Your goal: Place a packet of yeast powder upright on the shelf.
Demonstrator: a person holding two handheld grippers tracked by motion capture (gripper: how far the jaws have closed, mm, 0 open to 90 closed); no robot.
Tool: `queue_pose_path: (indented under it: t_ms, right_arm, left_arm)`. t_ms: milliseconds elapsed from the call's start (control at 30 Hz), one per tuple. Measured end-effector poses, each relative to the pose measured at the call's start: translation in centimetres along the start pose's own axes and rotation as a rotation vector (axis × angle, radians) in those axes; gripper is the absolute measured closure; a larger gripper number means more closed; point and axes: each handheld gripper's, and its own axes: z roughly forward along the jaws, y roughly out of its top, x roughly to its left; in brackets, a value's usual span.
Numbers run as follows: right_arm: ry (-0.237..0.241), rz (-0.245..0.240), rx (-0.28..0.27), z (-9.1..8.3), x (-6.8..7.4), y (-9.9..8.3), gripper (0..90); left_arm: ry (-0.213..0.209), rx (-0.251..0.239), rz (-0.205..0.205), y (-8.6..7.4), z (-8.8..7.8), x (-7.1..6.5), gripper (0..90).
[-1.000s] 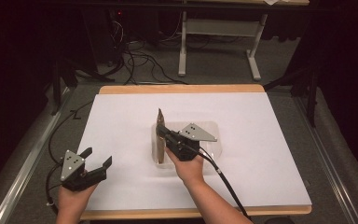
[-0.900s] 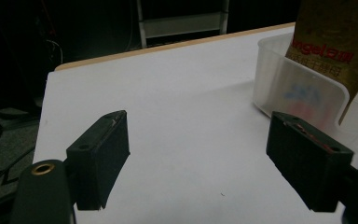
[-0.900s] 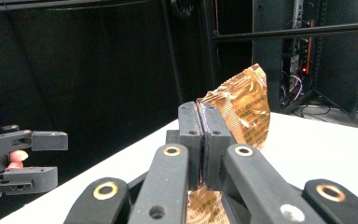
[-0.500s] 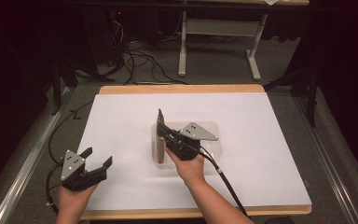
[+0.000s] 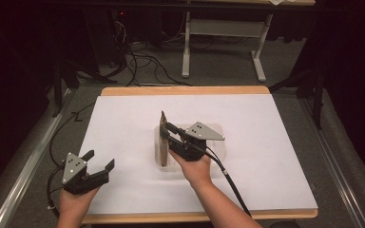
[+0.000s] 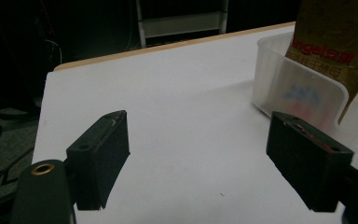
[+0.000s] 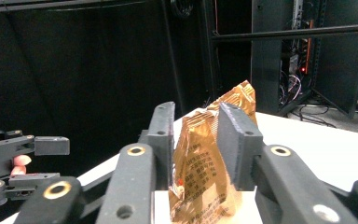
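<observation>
A gold foil packet (image 5: 162,138) stands upright at the left end of a clear plastic container (image 5: 218,145) in the middle of the table. My right gripper (image 5: 166,132) is at the packet's top. Its jaws have just been opening and the packet (image 7: 200,177) sits between them with gaps to the pads, so the right gripper (image 7: 196,126) is open. My left gripper (image 5: 100,158) rests near the table's front left corner, jaws wide apart and empty. In the left gripper view (image 6: 205,135) the container (image 6: 279,84) and packet (image 6: 335,42) show at the right.
A white sheet (image 5: 266,123) covers the wooden table. The right gripper's cable (image 5: 233,183) trails toward the front edge. Dark floor, cables and a white desk frame (image 5: 223,28) lie beyond the far edge. The left gripper (image 7: 51,161) appears at the left in the right gripper view.
The right gripper's jaws have spread apart at the packet, which stays upright in the container. Neither hand has moved noticeably.
</observation>
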Motion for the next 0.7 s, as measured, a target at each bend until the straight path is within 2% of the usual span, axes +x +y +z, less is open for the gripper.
queue_pose_path:
  t_ms: [300, 700]
  right_arm:
    - [0.009, -0.028, 0.011, -0.5, 0.0, 0.9, 58.2]
    - [0.006, -0.056, 0.027, -2.0, -0.1, 1.6, 57.0]
  left_arm:
    - [-0.001, 0.003, 0.004, 0.0, 0.1, 0.0, 21.8]
    - [-0.003, 0.014, 0.008, -0.1, 0.3, -0.1, 21.8]
